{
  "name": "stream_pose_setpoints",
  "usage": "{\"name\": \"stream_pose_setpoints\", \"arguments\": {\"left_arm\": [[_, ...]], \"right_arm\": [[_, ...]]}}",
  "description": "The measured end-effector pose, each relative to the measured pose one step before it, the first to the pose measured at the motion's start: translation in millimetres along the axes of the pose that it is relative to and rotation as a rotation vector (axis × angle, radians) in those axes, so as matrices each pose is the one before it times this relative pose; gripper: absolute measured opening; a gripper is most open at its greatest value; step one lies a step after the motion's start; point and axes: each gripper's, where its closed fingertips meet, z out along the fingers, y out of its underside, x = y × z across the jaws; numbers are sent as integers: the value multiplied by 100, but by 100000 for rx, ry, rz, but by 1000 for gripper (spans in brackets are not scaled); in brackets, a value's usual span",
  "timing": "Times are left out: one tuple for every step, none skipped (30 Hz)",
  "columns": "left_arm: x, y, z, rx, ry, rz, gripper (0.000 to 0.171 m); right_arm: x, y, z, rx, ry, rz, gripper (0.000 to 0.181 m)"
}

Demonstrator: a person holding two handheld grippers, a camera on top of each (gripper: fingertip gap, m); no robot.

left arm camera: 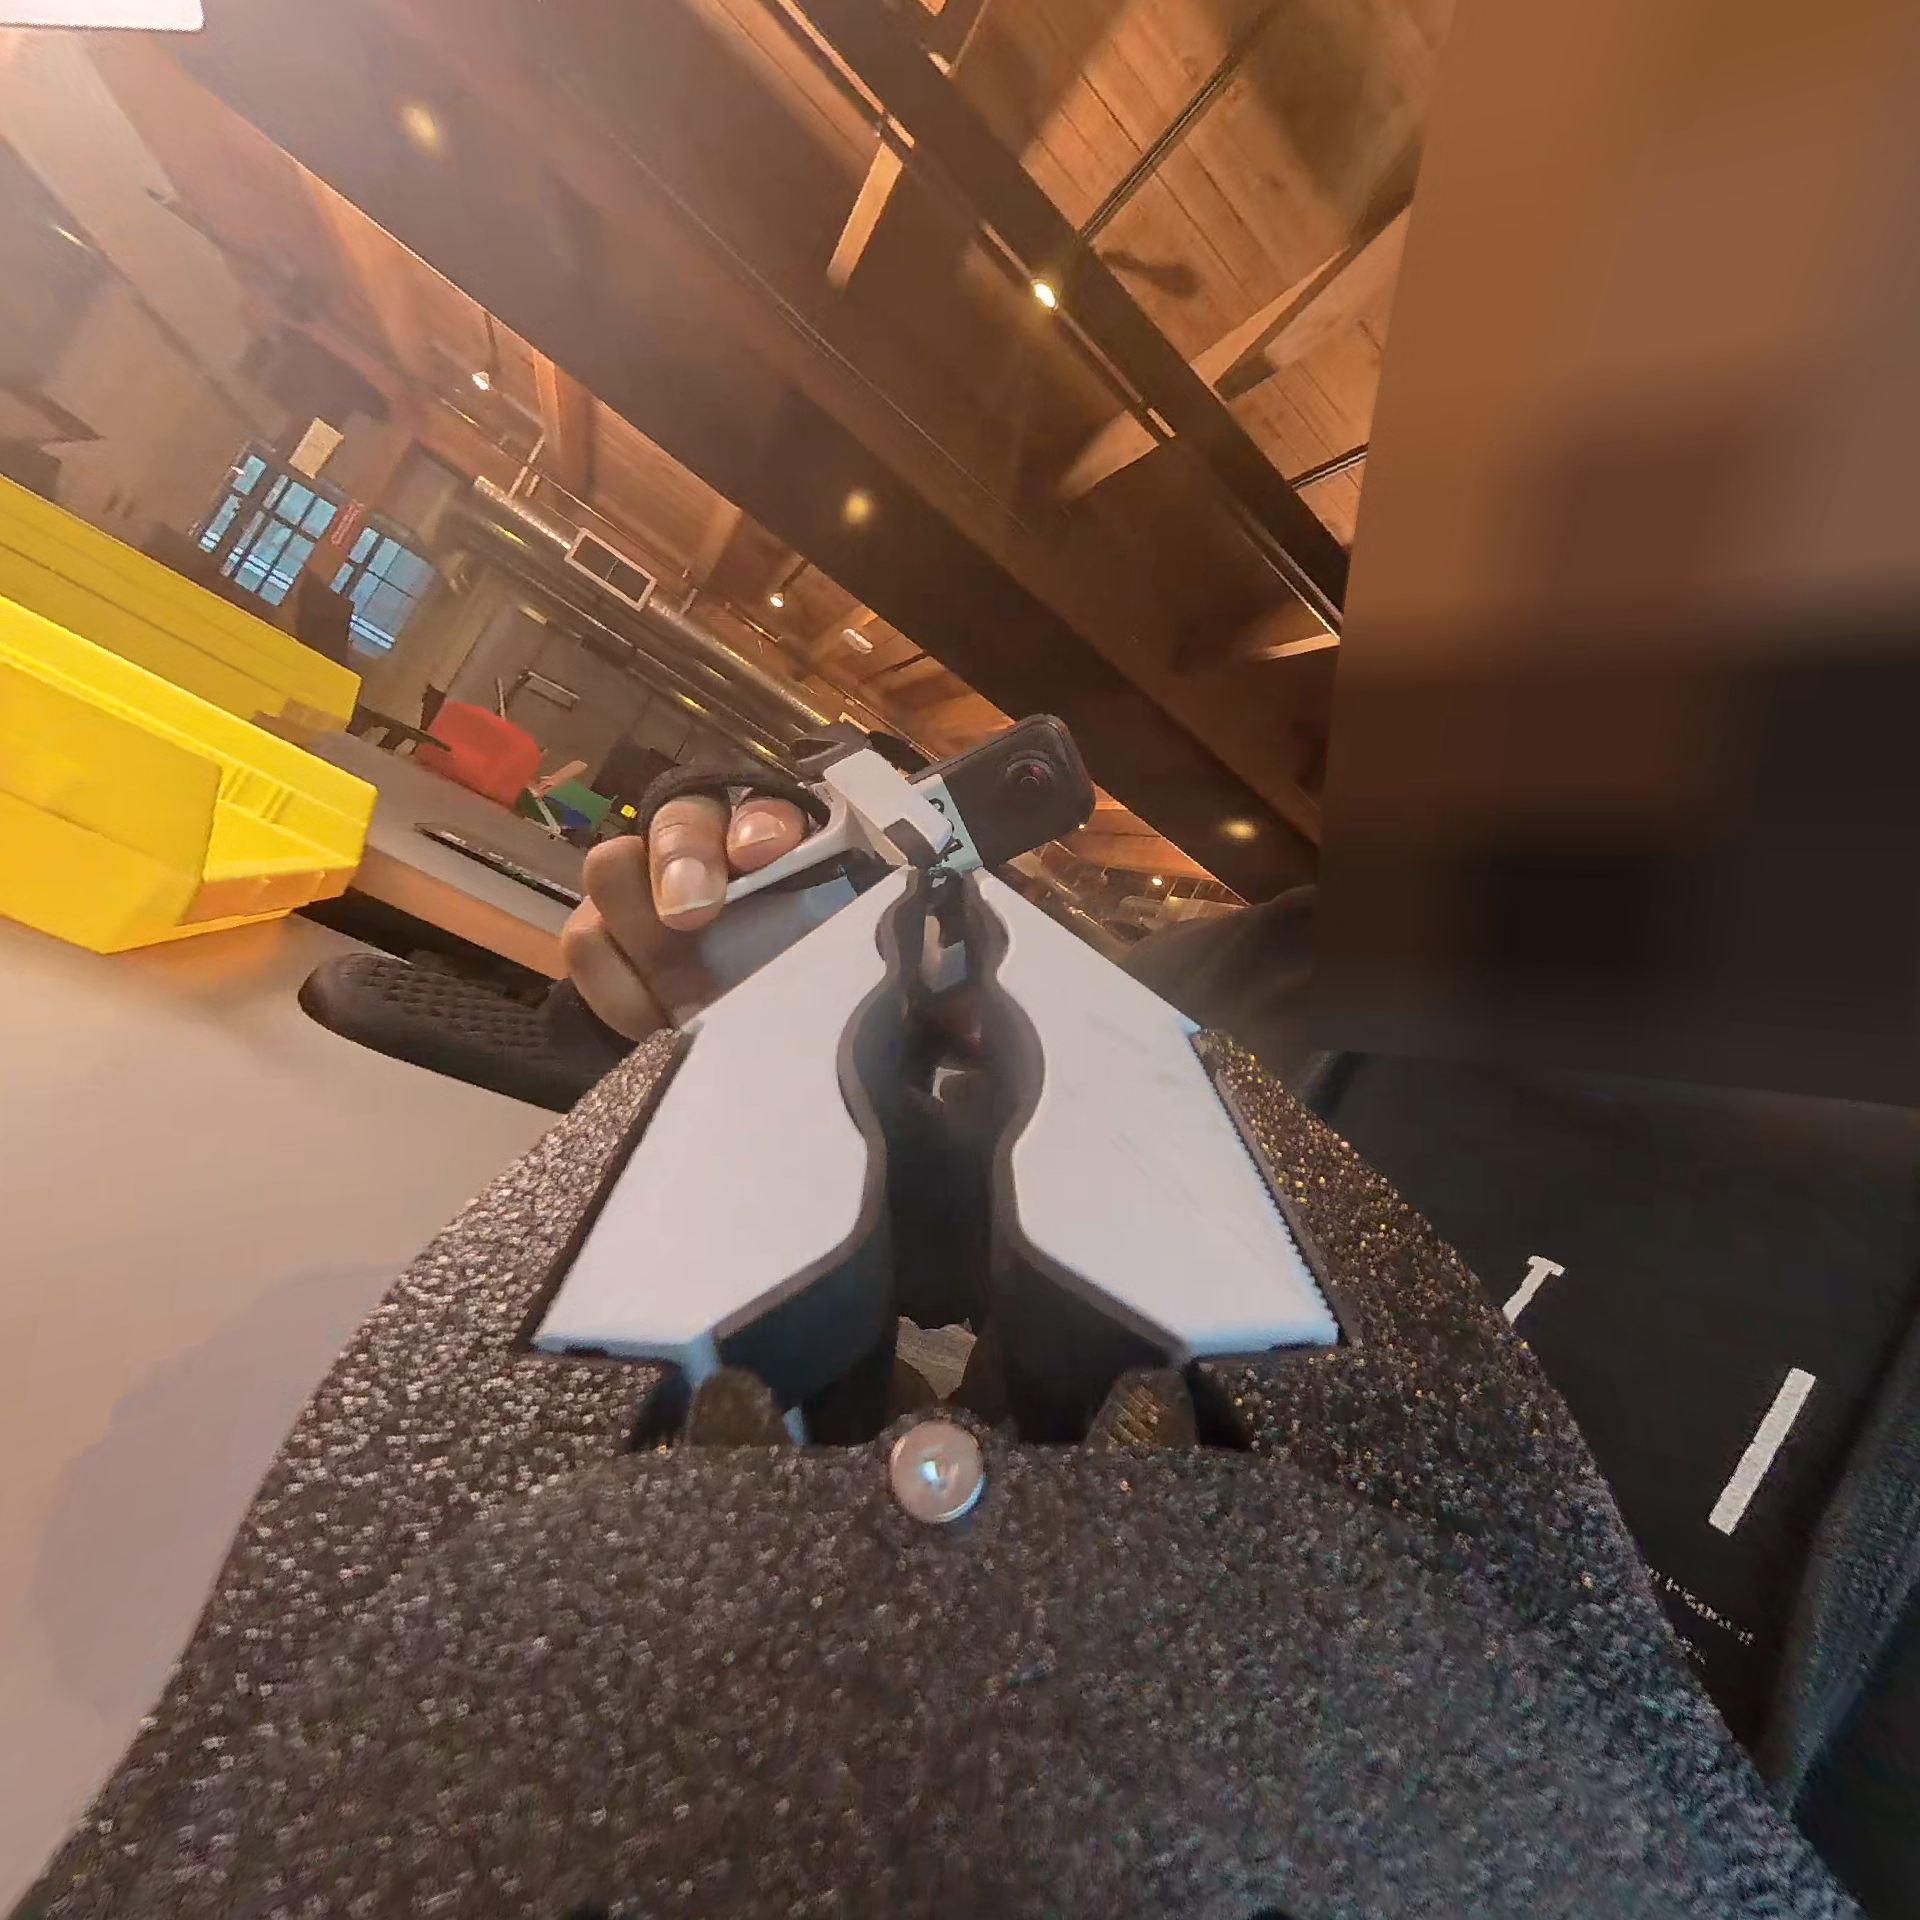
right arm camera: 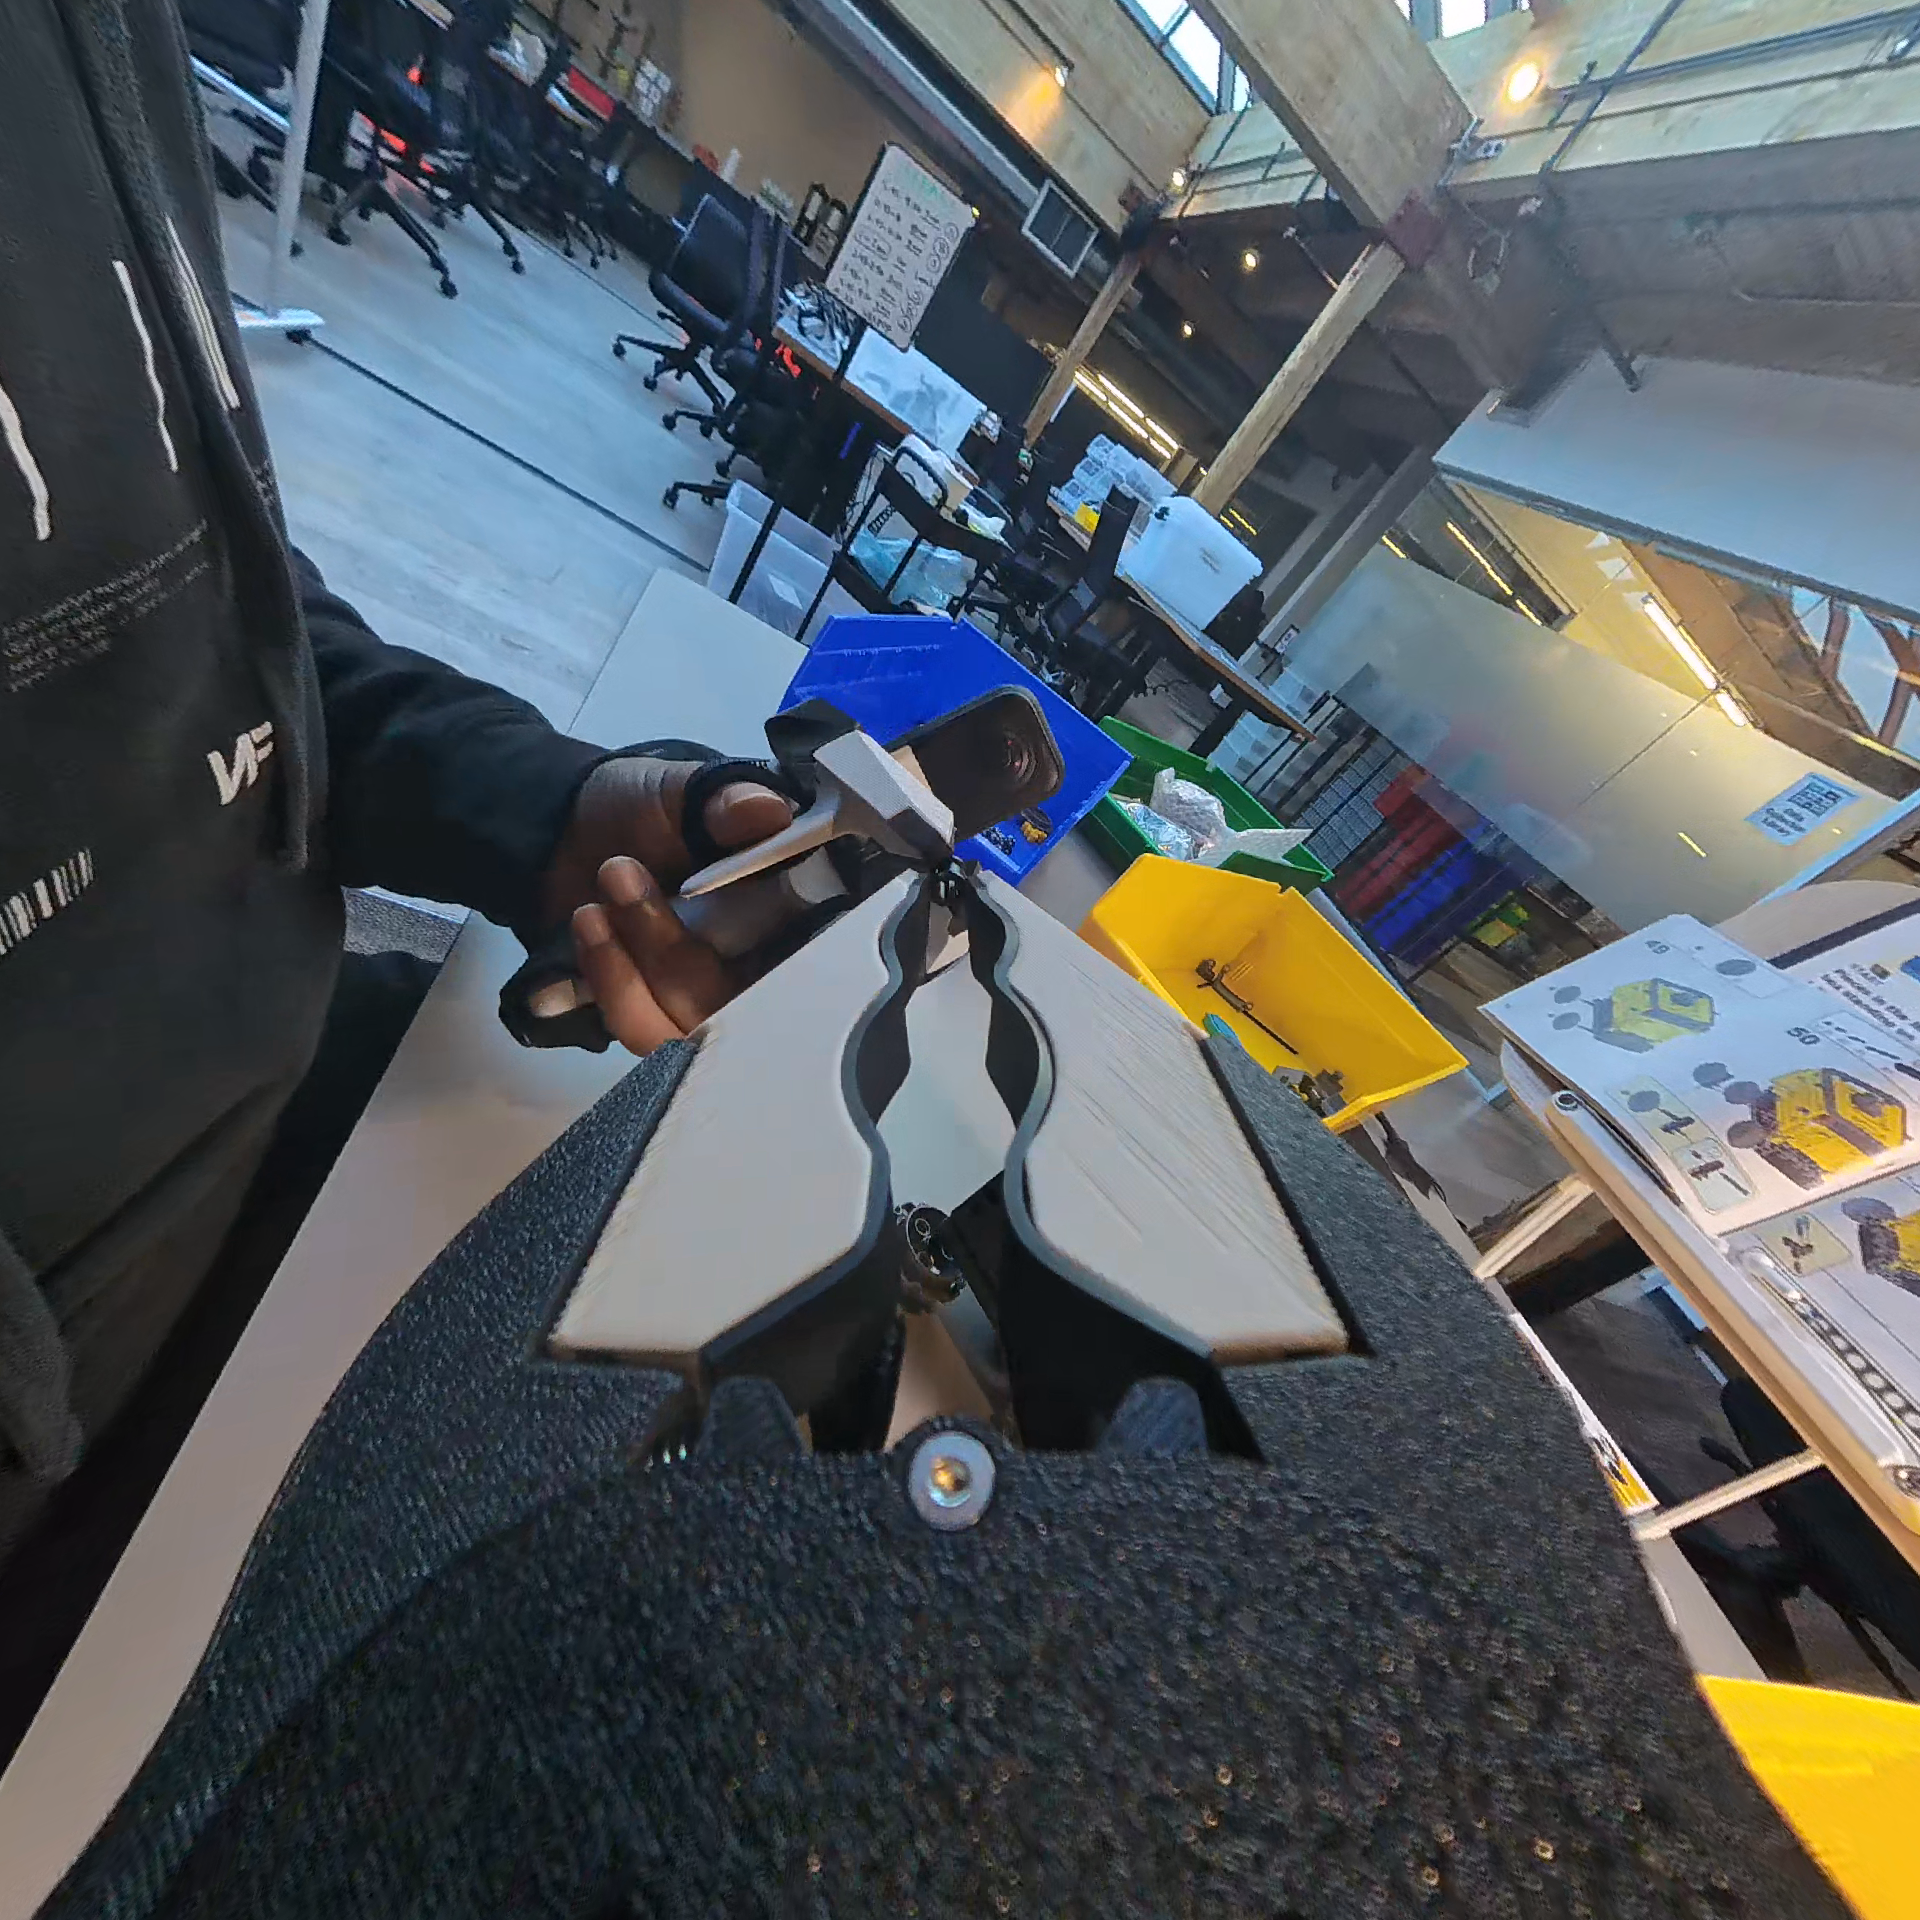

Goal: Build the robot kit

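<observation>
While tips meet, both fingers pinch small black part

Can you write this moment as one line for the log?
left tongs: shut on small black piece | right tongs: shut on same piece, tip to tip | near: yellow bin, instruction booklet

A small black part sat pinched where the left gripper and right gripper met tip to tip above a pale table, each closed tightly on it. It was too small to identify. An open yellow bin lay just beyond, holding a dark slender piece.
</observation>
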Motion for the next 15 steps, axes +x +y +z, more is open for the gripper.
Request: {"name": "stream_pose_setpoints", "arguments": {"left_arm": [[-38, 19, 20, 102, 273, -490, 4], [-40, 10, 10, 272, 362, -819, 4], [-60, 3, 2, 345, 451, -957, 4], [-57, 29, 6, 286, 458, -1034, 4], [-86, 32, 7, 178, 244, -1116, 4], [-140, 17, 5, 130, -296, -975, 4], [-229, 15, -14, -95, -1112, -503, 4], [-347, -16, -45, -531, -2351, 615, 4], [-428, -9, -92, -1276, -3574, 2319, 4], [-463, -64, -166, -1819, -4494, 3843, 5], [-500, -224, -310, -1823, -5244, 4949, 3], [-667, -337, -469, -1986, -6451, 5704, 5], [-872, -434, -619, -2229, -7862, 6278, 8], [-1037, -463, -681, -2341, -8683, 6728, 15], [-1237, -404, -695, -2876, -9497, 7011, 21]], "right_arm": [[5, 18, -23, -135, 69, -226, 7], [13, 39, -33, -257, 212, -475, 7], [15, 36, -22, -392, 216, -687, 7], [11, 40, -25, -455, -9, -650, 6], [-6, 55, -46, -628, -341, -274, 6], [32, 119, -44, -907, -282, 347, 6], [67, 191, -49, -1040, -164, 712, 6], [119, 312, -31, -1393, 160, 929, 6], [144, 353, -31, -1101, 270, 757, 6], [216, 380, -86, -800, 264, 1105, 6], [544, 401, -216, -532, 1226, 1778, 6], [897, 581, -342, -1237, 2191, 1972, 6], [1134, 985, -363, -3178, 2347, 2193, 6], [1340, 1375, -305, -4926, 2545, 2399, 7], [1450, 1479, -199, -4519, 2818, 2420, 6]]}}
